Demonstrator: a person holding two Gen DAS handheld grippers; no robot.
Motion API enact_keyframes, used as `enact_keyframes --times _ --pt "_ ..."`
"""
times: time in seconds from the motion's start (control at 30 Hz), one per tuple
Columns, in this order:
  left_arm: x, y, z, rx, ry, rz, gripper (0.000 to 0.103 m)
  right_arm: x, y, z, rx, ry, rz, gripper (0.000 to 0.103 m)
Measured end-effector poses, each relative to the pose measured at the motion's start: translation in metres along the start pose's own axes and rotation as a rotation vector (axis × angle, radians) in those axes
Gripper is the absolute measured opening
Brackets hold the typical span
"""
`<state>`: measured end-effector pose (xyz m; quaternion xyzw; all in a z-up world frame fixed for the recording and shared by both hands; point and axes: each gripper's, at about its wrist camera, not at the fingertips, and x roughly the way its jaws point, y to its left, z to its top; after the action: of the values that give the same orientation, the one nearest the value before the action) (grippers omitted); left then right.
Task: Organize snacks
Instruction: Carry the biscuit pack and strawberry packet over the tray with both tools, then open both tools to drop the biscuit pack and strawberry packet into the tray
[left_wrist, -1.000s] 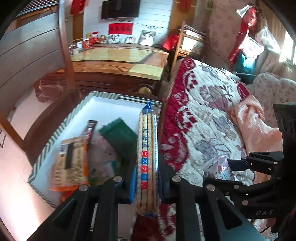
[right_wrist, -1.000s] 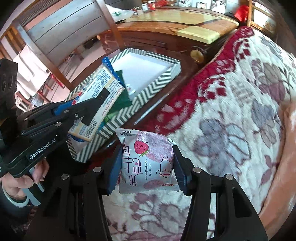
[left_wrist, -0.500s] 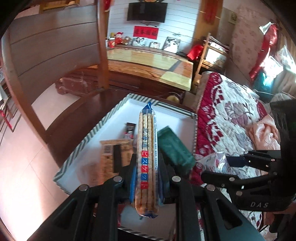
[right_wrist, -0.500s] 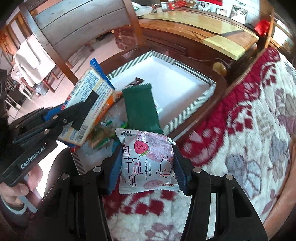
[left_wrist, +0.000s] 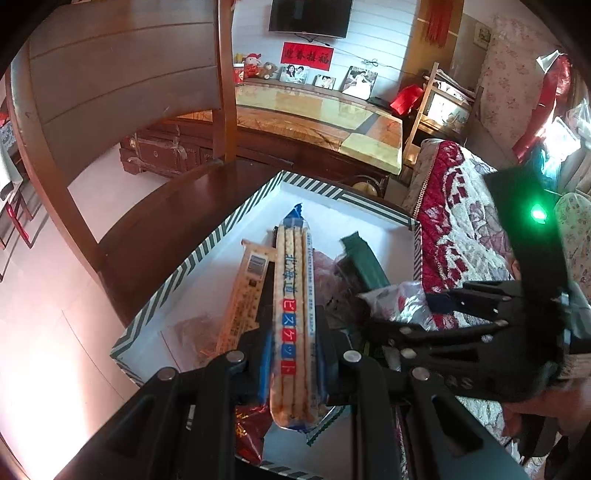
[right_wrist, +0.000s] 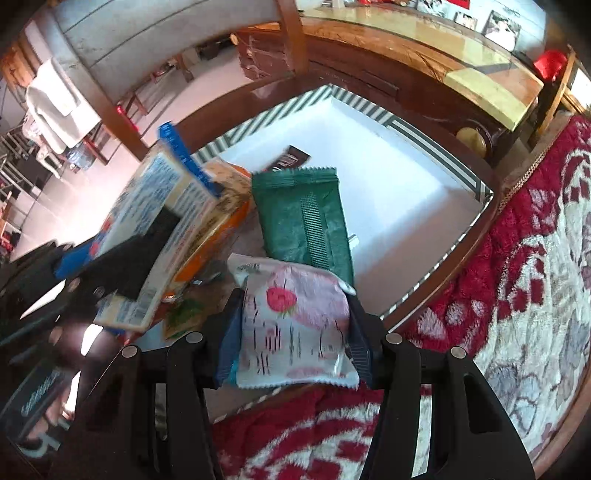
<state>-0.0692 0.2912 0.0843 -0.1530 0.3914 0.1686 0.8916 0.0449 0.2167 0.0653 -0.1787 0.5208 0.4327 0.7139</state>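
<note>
Beneath and ahead of both tongs: a shallow white cardboard tray with a green-and-white striped rim (right_wrist: 436, 147), set on a dark round wooden table (left_wrist: 177, 206), evidently the collecting place for the snacks. Just right of the tray, under the right tongs: a red-and-cream floral plush blanket (right_wrist: 524, 280), likely where the loose packets were lying.

Inside the tray, straight ahead of the right tongs: a flat dark green foil packet (right_wrist: 306, 218), beside an orange-edged cracker pack (left_wrist: 245, 291) and a small dark brown wrapper (right_wrist: 290, 159) farther off. Far half of the tray bare, so room left for more.

Clamped edge-on in the left tongs (left_wrist: 295, 354): a long clear sleeve of pale biscuits with blue ends (left_wrist: 295, 295), held by its narrow sides, hanging lengthwise over the tray's near half, probably to be laid flat alongside the cracker pack.

Gripped across its width in the right tongs (right_wrist: 293, 332): a pink-and-white puffed pouch with a strawberry print (right_wrist: 295, 325), poised over the tray's near edge, seemingly next for release.
</note>
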Motion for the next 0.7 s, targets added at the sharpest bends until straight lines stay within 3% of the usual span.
enact_keyframes --times 0.3,0.47,0.63,0.7 --pt "0.015 -0.005 0.008 0.0 0.013 0.003 0.021 0.021 -0.006 0.028 0.018 -0.016 -0.043 0.051" --pt "0.017 -0.008 0.007 -0.008 0.016 0.014 0.023 0.019 -0.009 0.025 0.053 -0.007 0.016 0.053" --pt "0.018 -0.003 0.002 -0.039 0.03 0.042 0.05 0.007 -0.009 0.017 0.059 -0.022 0.007 0.055" --pt "0.015 0.0 0.001 -0.05 0.023 0.052 0.066 0.003 -0.012 0.014 0.068 -0.031 0.007 0.055"
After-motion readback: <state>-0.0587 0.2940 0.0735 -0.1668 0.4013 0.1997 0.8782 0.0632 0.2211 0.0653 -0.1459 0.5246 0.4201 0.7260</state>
